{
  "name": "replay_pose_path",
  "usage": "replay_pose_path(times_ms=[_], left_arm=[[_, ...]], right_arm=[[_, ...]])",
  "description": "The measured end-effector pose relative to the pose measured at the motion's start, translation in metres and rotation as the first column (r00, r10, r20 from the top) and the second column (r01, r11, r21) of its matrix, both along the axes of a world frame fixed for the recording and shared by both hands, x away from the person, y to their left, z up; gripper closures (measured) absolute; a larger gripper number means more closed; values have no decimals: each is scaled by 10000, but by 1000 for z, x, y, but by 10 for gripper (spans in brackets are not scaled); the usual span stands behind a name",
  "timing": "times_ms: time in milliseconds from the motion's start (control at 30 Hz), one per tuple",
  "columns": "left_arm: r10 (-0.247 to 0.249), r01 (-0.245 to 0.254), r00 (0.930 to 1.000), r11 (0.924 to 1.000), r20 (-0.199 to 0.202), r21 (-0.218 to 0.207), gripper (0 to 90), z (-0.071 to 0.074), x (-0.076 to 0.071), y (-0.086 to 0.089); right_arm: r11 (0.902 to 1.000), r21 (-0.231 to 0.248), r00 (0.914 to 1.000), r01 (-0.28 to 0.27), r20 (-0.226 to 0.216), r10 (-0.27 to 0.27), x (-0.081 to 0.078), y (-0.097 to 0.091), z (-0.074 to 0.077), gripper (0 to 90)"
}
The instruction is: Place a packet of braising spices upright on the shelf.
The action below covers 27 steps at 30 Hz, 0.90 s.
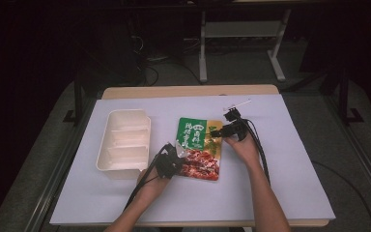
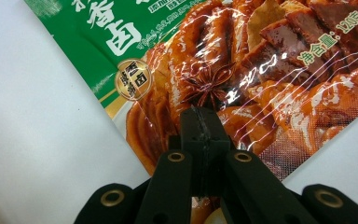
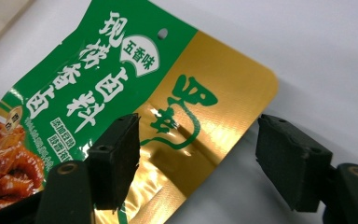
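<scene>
In the high view, a flat green, gold and red sauce packet point(image 1: 199, 148) is being worked on near the middle of the white-covered desk point(image 1: 290, 169), just beside a cream compartment tray point(image 1: 123, 143) that is lying on the side of the left gripper. The left gripper point(image 1: 174, 157) is being held at the packet's near corner facing the tray, and the right gripper point(image 1: 216, 133) is being held over the packet's far gold edge.

In the left gripper view, the fingers point(image 2: 200, 140) are being kept clenched together, their tips pressed down over the printed meat picture on the sauce packet point(image 2: 242, 70). Whether film is being pinched between them cannot be told; the packet appears rather to be pinned flat against the desk.

In the right gripper view, the fingers point(image 3: 116, 158) are being held wide apart, released, straddling the gold corner of the sauce packet point(image 3: 200, 107); one is hovering over the gold panel and the other beyond the packet's edge, over the bare desk. Nothing is being grasped there.

The step in hand is judged to be the securing of the packet, one end being steadied while the other is being lined up for a grip. The next move is likely calling for the right fingers to be lowered and closed on the gold edge, thin and lying flat, so that lifting towards the tray is made possible.
</scene>
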State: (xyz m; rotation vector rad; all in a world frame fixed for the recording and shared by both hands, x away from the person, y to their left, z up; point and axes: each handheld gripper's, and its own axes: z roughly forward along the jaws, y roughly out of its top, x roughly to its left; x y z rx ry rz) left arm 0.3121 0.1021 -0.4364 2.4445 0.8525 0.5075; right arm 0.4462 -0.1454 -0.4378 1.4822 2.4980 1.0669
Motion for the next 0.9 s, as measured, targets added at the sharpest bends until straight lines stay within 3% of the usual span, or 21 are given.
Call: replay_pose_path(times_ms=[67, 133, 267, 300, 433, 533, 667, 767, 867, 900], left_arm=[[14, -14, 10000, 10000, -36, -66, 900, 0, 0, 0], [54, -56, 9999, 9998, -128, -208, 900, 0, 1, 1], [3, -4, 10000, 9999, -93, -102, 900, 0, 1, 1], [-9, 8, 10000, 10000, -76, -89, 900, 0, 1, 1], [-46, 45, 10000, 9999, -56, -130, 900, 0, 2, 2], [-31, 30, 10000, 9999, -73, -124, 900, 0, 1, 1], [-45, 45, 10000, 9999, -54, -124, 900, 0, 2, 1], [-66, 66, 10000, 9999, -24, -91, 900, 0, 2, 1], [-47, 46, 10000, 9999, -41, -141, 900, 0, 2, 2], [-45, 44, 10000, 9999, -34, -158, 900, 0, 2, 2]], right_arm=[[9999, 91, 10000, -76, -55, 77, 1, 0, -2, 321], [9983, 503, 9993, -280, -214, 291, 1, 1, -4, 360], [9964, 716, 9985, -453, -282, 474, 0, 1, -3, 387], [9889, 1303, 9959, -709, -475, 776, 0, -1, -3, 430], [9795, 1688, 9911, -1101, -553, 1209, -2, 1, -1, 469], [9775, 1718, 9887, -1225, -645, 1353, -2, 2, -2, 494], [9776, 1656, 9839, -1301, -1000, 1479, -2, 3, -7, 614], [9799, 1374, 9835, -1447, -892, 1577, -2, 6, -7, 712], [9820, 1220, 9834, -1442, -927, 1559, -3, 7, -6, 748], [9849, 984, 9856, -1425, -774, 1504, -3, 8, -6, 827]])
